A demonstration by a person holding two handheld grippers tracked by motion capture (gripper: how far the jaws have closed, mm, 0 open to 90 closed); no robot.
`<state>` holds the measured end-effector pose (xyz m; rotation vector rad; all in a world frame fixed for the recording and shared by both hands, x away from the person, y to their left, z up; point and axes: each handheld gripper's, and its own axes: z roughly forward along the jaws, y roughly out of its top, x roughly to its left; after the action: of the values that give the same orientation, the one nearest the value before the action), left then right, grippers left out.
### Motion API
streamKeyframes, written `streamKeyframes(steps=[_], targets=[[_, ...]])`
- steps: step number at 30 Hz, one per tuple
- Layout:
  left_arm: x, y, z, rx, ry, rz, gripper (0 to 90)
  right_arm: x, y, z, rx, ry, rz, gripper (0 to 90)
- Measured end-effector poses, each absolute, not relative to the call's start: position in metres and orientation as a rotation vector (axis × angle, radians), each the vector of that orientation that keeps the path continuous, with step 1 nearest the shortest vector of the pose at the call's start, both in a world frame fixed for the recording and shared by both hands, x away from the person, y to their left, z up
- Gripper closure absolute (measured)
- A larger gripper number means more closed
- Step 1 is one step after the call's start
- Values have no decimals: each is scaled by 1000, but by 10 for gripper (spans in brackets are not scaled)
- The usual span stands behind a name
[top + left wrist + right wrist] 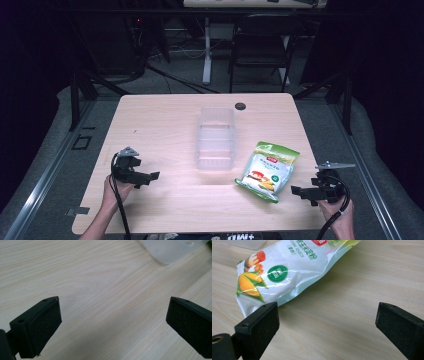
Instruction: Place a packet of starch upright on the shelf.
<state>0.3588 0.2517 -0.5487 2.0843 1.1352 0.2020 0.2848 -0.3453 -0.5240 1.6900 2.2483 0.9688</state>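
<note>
While both tools hover low over the pale wooden tabletop [165, 125], the packet of corn starch [267, 171] lies flat on the right half of it, just ahead of and to the left of the right tool [303, 191]. Seen from the right gripper view, the packet [287, 267] has its bottom corner close to the tool's left jaw but not between the jaws; bare wood fills the gap. That right tool [327, 325] is spread wide and grips nothing. A hand [342, 222] holds it near the tabletop's front right corner.

At the middle of the tabletop stands a clear plastic container [216, 138], well apart from both tools and just to the left of the packet. Nothing can be made out inside it. A corner of it [170, 250] shows at the top of the left gripper view.

Near the front left edge, the left tool [150, 178] is also spread wide [113, 322], holding nothing, with only wood between its jaws. A small dark disc [240, 106] sits near the far edge, beyond the container.
</note>
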Motion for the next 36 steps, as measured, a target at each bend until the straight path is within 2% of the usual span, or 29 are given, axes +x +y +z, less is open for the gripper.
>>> streamKeyframes(steps=[9, 19, 36], targets=[[358, 252, -548, 2091, 1137, 202, 1, 305, -344, -520, 1707, 2233, 982, 74], [360, 249, -550, 2101, 1134, 200, 1, 333, -343, -523, 1736, 2227, 984, 150], [360, 248, -550, 2111, 1134, 190, 2, 372, -339, -527, 1781, 2235, 1006, 380]])
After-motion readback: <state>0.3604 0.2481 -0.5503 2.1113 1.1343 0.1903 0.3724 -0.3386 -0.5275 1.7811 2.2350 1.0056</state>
